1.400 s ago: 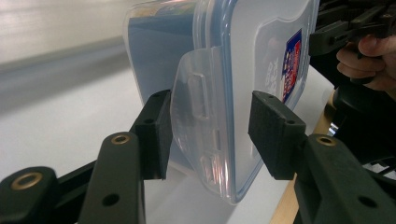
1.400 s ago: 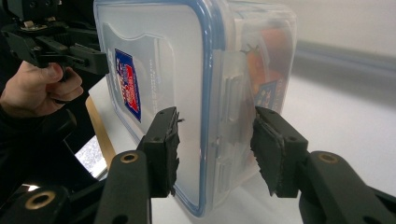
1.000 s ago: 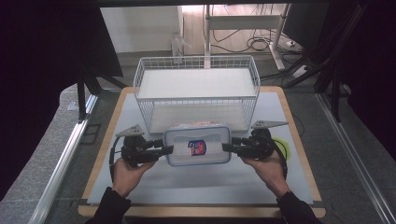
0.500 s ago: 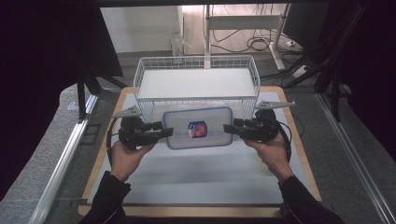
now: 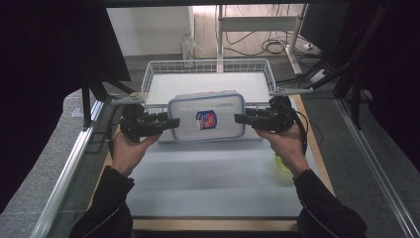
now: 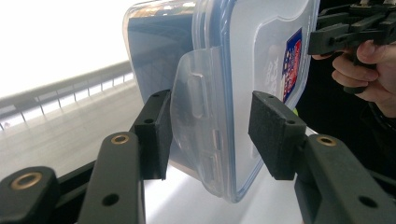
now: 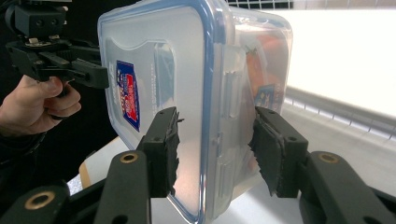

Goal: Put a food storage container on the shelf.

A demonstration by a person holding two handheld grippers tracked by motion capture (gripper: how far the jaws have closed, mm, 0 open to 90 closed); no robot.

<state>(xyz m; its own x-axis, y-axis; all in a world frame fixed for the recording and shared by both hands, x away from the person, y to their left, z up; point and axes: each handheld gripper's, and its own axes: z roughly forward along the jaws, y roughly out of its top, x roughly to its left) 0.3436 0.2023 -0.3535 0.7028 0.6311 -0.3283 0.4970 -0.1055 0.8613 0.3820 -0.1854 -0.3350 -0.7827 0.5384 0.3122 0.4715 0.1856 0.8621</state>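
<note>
Grippers at opposite short ends: left gripper (image 5: 171, 122) and right gripper (image 5: 241, 119) each pinch the lidded container (image 5: 206, 119), top and bottom, keeping it level in the air just before the wire basket (image 5: 153, 74), whose near rim must be cleared. Yellow-green object (image 5: 282, 163) lies on the table (image 5: 208, 183).

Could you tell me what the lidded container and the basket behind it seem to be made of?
The container looks like clear, slightly frosted plastic with a glossy finish: its insides show dimly through the walls, and moulded latch flaps fold down its ends. Its blue rim may be a softer seal, which is hard to tell. The basket looks like thin white-coated metal wire, an open grid.
</note>
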